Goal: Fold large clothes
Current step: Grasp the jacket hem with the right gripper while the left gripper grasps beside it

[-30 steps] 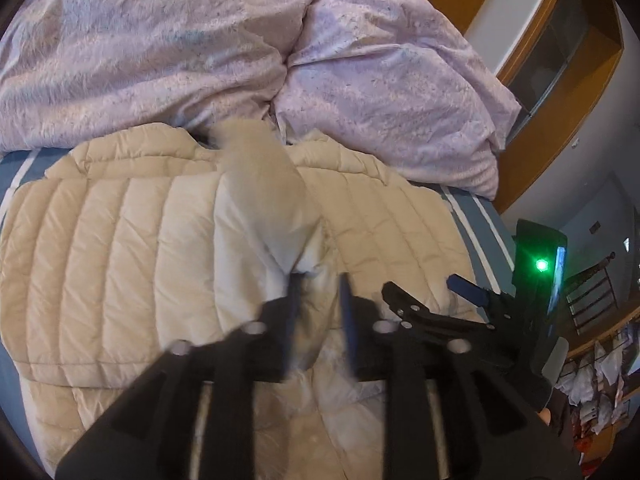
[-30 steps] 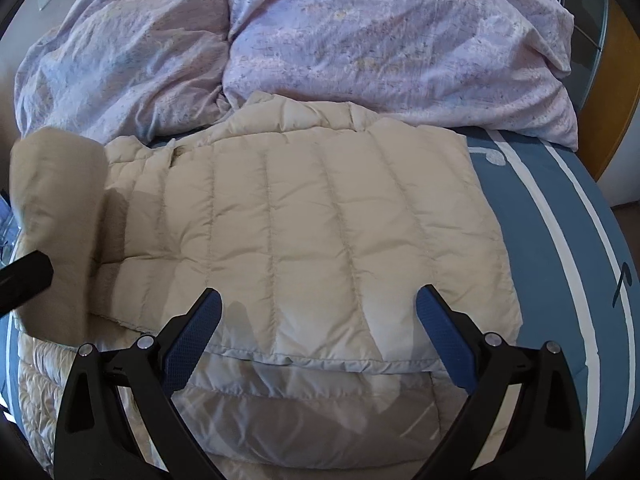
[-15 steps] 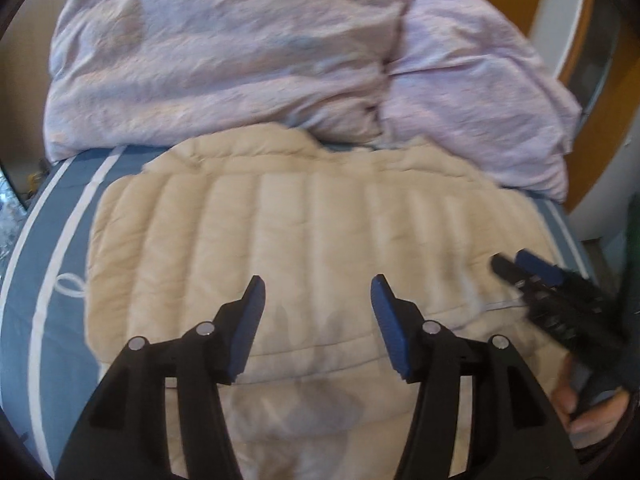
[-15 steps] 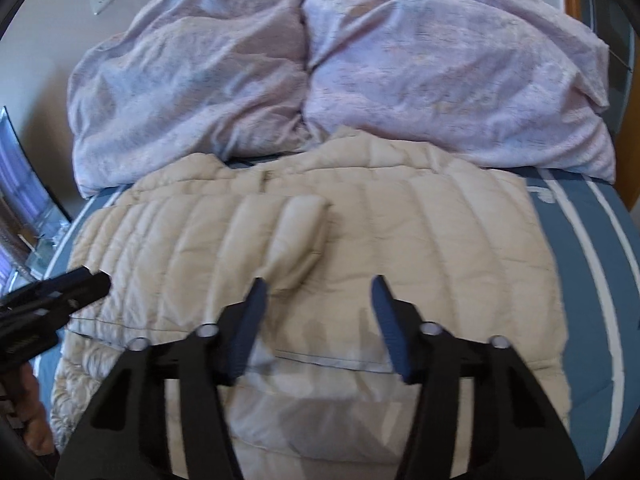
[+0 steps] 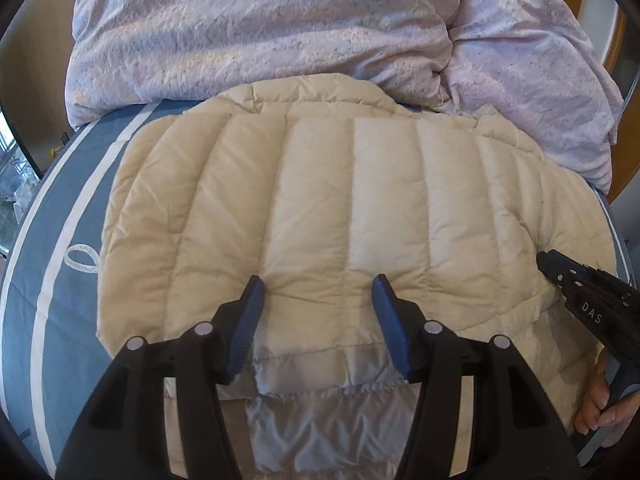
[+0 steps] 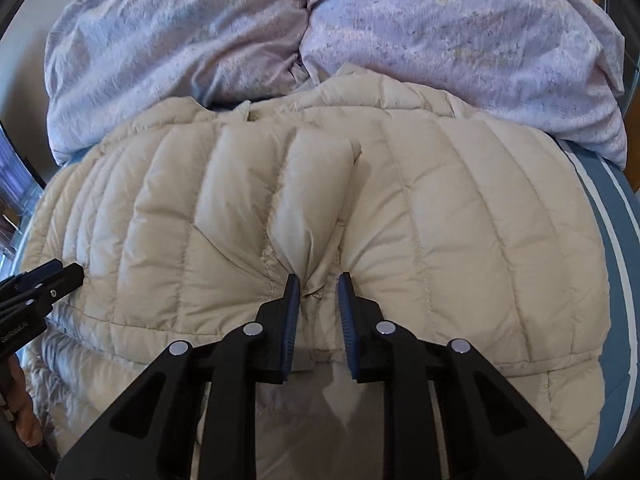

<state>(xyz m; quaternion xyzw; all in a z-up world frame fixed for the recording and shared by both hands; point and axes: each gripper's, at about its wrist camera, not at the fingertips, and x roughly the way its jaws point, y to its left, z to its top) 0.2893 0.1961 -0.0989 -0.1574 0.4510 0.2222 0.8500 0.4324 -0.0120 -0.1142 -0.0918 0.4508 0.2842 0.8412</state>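
My left gripper (image 5: pixel 318 292) jaws apart, hovering, my right gripper (image 6: pixel 318 290) jaws just closing, pinching fabric

The jacket (image 5: pixel 320 200) lay flat on the bed (image 5: pixel 60 300), its collar end against the duvet (image 5: pixel 260 28) heaped behind it. A sleeve (image 6: pixel 312 184) lay folded across its middle. The left gripper (image 5: pixel 318 292) stood over the near hem, left of the right gripper (image 6: pixel 319 286), which sat at the sleeve's near end, apparently pinching it.
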